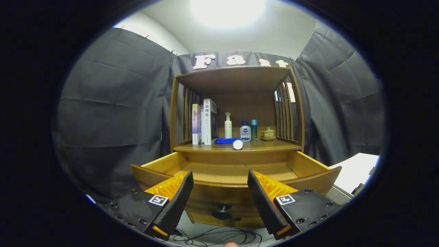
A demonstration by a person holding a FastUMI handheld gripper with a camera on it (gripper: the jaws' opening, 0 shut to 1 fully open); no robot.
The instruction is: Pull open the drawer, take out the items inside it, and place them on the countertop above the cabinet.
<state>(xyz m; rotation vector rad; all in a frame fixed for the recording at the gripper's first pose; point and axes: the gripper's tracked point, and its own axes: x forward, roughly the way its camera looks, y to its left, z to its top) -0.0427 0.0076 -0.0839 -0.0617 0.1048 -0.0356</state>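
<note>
Gripper point(220, 187): held spread wide at lower centre, nothing grasped.
Drawer point(236, 173): pulled open, seen between and beyond the fingers; knob point(223, 210) low centre.
Countertop point(274, 146): mid-frame; books point(205, 121), bottles point(245, 131), blue cloth point(227, 140), white cap point(237, 144) set upon it.

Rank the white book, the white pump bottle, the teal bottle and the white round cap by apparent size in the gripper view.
1. white book
2. white pump bottle
3. teal bottle
4. white round cap, though it sits nearer the camera.
The gripper is open.
</note>
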